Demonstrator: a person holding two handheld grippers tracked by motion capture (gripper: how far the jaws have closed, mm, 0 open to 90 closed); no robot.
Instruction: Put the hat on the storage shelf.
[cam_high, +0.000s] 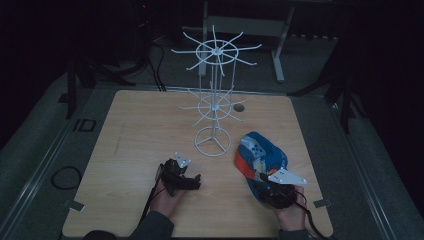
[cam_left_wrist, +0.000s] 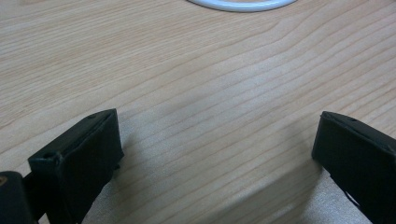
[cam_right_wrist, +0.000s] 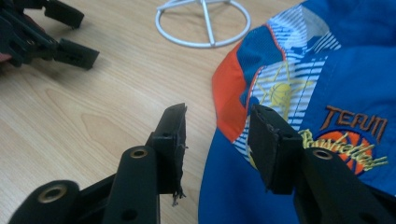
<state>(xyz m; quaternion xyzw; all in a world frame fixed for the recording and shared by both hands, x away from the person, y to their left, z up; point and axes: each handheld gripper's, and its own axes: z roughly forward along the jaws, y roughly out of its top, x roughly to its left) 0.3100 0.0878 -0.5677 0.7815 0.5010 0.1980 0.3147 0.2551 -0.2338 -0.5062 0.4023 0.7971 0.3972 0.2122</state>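
A blue, orange and white cap (cam_high: 262, 155) with a basketball print lies on the wooden table (cam_high: 140, 130), right of centre. My right gripper (cam_high: 257, 180) sits at its near edge. In the right gripper view the right gripper (cam_right_wrist: 217, 130) is open: one jaw is over bare wood, the other over the cap (cam_right_wrist: 327, 70), and the orange brim edge lies between them, untouched. To the left, my left gripper (cam_high: 195, 181) rests low over the table, jaws pointing right. The left gripper (cam_left_wrist: 215, 140) stands open with only wood between its jaws.
A white wire rack (cam_high: 215, 100) with two tiers of radiating hooks stands on a ring base (cam_high: 212, 142) behind both grippers, left of the cap. Its base ring (cam_right_wrist: 203, 23) is close ahead of the right gripper. The left gripper (cam_right_wrist: 60, 32) shows at that view's upper left.
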